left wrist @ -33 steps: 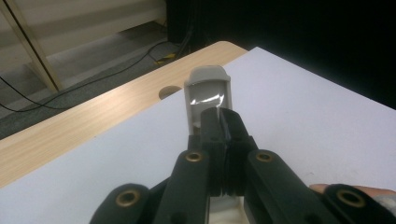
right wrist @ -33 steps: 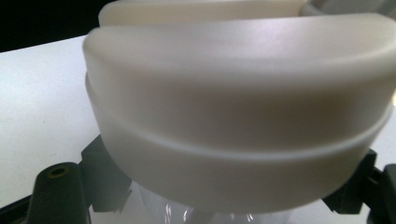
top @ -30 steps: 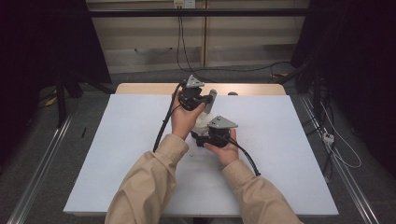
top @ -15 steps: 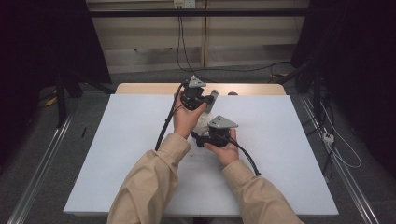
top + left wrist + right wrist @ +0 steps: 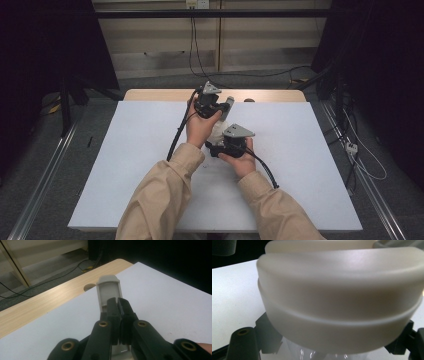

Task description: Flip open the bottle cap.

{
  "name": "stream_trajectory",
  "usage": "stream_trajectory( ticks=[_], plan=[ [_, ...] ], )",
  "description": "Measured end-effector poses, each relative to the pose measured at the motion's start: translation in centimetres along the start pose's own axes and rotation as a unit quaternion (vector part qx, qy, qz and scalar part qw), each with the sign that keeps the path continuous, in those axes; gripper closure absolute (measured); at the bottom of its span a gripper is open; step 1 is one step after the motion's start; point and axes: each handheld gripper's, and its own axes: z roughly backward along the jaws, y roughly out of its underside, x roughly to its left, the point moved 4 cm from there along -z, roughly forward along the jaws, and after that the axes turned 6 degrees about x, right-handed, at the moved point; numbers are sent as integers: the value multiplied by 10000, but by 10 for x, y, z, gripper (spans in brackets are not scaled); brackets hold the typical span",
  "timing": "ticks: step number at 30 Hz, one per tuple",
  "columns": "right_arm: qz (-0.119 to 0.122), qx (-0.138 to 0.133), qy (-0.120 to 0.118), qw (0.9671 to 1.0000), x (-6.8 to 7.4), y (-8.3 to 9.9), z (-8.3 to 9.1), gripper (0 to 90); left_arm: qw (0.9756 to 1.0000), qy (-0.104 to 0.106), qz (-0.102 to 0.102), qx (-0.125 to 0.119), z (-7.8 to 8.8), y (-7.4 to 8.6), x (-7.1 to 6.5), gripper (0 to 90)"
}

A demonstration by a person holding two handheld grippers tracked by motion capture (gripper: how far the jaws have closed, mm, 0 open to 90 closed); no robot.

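My left gripper (image 5: 216, 107) is held up over the far middle of the table. In the left gripper view its black jaws (image 5: 118, 302) are shut on a flat grey piece (image 5: 108, 287) with a rounded end, which sticks out beyond them; the same grey piece (image 5: 228, 104) shows in the high view. My right gripper (image 5: 216, 146) is nearer, just below the left hand. A white ribbed lid (image 5: 337, 302) sits very close to its camera, with clear plastic (image 5: 317, 353) under it. The right gripper (image 5: 334, 352) is shut on that clear container below the lid. The white container (image 5: 219, 131) lies between the two hands.
A white sheet (image 5: 300, 150) covers the table, with a strip of bare wood (image 5: 270, 95) at the far edge and a small hole (image 5: 88, 286) in it. Black cables (image 5: 175, 140) trail from both grippers. Metal rails (image 5: 45, 170) run along the floor on either side.
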Motion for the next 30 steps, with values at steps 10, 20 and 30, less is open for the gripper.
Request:
stream_trajectory(
  ticks=[10, 20, 30],
  plan=[
    [49, -1, 16, 10000, 0, 0, 0, 188, 10000, 8, -17, -22, -4, 0, -2, 886],
    [65, 4, 23, 10000, 0, 0, 0, 188, 10000, 51, 19, -13, -6, 1, -1, 887],
    [70, 2, 22, 10000, 1, 0, 0, 188, 10000, 64, 51, 32, -11, 4, -1, 889]
  ],
)
